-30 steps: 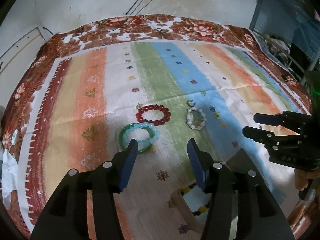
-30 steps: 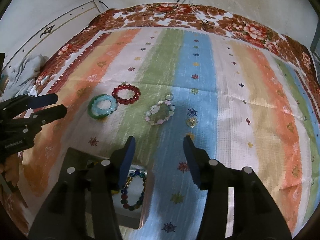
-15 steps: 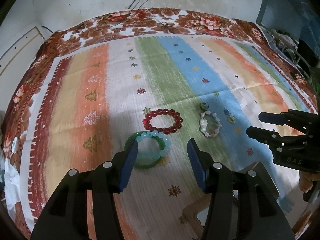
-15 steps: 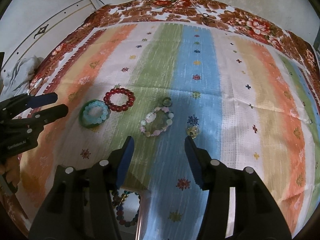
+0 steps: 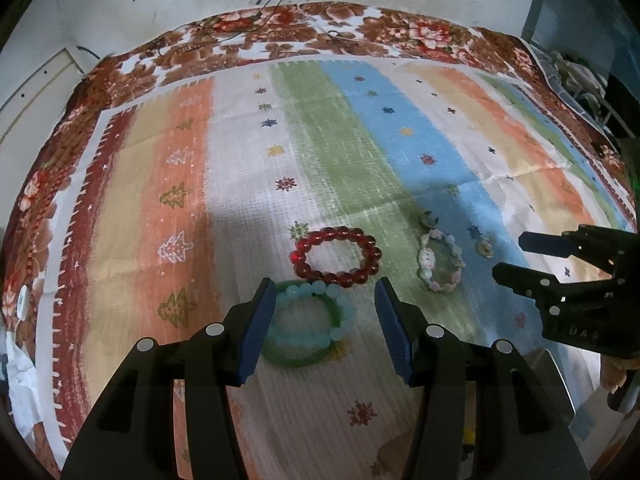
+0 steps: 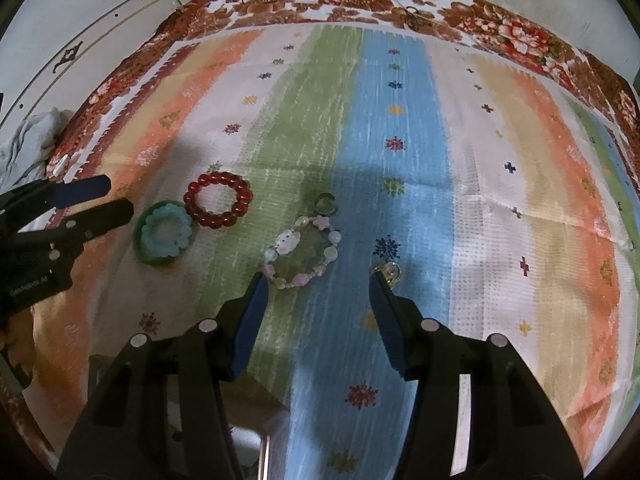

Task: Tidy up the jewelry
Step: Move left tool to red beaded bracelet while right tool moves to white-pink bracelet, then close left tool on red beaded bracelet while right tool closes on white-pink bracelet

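Striped cloth (image 6: pixel 500 160) bears red bracelet (image 6: pixel 218 199), green bracelet (image 5: pixel 306 322), pastel bracelet (image 6: pixel 304 252) and ring (image 6: pixel 325 203), none collected; left gripper (image 5: pixel 325 322) and right gripper (image 6: pixel 316 320) hover half-open, empty.

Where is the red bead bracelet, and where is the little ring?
red bead bracelet (image 5: pixel 336 256): left wrist view, on the far arc of its beads.
little ring (image 6: pixel 325 203): right wrist view, on its band.
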Demonstrator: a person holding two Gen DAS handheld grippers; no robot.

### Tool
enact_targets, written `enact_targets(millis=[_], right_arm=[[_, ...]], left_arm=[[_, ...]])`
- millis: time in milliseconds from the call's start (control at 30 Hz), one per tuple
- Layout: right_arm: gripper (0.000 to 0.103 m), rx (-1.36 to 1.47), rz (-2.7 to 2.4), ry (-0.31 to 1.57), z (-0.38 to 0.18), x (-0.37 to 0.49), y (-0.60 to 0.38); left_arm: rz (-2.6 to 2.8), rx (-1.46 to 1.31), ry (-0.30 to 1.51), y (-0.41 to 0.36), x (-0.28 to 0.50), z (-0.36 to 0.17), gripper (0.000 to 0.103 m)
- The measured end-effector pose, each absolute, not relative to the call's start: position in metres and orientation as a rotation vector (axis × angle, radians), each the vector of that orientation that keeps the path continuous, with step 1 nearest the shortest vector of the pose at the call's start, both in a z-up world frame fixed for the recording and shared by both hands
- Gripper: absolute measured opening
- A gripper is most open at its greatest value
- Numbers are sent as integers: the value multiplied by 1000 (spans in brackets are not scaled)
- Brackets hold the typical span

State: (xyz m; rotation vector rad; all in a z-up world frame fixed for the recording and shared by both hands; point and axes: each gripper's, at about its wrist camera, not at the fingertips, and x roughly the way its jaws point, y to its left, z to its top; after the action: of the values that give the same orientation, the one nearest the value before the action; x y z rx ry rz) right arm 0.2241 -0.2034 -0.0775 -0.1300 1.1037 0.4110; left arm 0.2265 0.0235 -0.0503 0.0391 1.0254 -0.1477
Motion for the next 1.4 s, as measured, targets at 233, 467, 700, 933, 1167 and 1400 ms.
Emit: enact_targets(millis=[233,467,700,933,1167,1400], right_arm=[[54,-124,405,1146,-93,237,-203],[54,-129,404,1175,-104,250,-197],[54,-164,382,1202,-122,264,-195],[54,-175,387,1218,-131,271,-190],[54,-184,389,1228,-137,275,-186],[54,-183,392,1229,-139,276,-186]], left_arm=[[-138,41,1064,28,244,-65,52],[-136,53,1094,25,259,-79,52],[-124,66,1118,24,274,-93,52],[-134,66,1133,22,283,-102,52],[-129,74,1162,21,293,-116,52],[-120,78,1189,23,297,-127,52]])
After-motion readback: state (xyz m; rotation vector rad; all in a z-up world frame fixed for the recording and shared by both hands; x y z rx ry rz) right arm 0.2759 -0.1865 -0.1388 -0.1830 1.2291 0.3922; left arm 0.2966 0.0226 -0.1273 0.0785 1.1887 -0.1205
